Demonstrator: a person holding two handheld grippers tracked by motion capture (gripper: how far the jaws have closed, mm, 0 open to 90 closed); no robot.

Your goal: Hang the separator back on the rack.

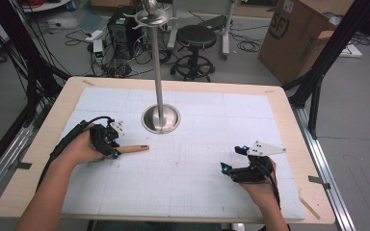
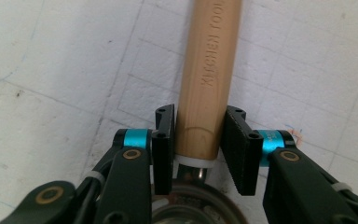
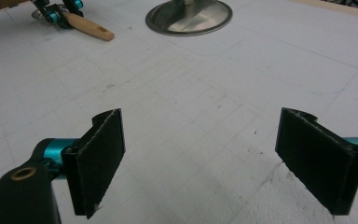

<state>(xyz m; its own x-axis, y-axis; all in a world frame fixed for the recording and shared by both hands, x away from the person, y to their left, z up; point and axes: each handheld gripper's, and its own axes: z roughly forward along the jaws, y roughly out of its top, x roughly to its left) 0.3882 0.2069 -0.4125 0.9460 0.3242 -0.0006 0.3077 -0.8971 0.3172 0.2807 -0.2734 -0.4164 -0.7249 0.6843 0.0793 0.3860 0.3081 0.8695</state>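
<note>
A kitchen tool with a wooden handle (image 1: 135, 148) lies on the white gridded mat (image 1: 197, 144), left of centre. In the left gripper view the handle (image 2: 209, 70) carries engraved lettering, and its metal head sits mostly hidden under the gripper body. My left gripper (image 1: 117, 153) (image 2: 198, 140) straddles the handle near the head, a pad close on either side with a thin gap showing, so it is open. My right gripper (image 1: 234, 159) (image 3: 200, 158) rests near the mat's front right, jaws wide open around nothing. From there the handle (image 3: 91, 28) shows far off.
A metal stand with a round base (image 1: 161, 119) (image 3: 189, 16) and a tall pole (image 1: 157, 62) rises at the mat's back centre, hooks at its top. The wooden table edge (image 1: 38, 144) borders the mat. Stool, boxes and cables lie beyond.
</note>
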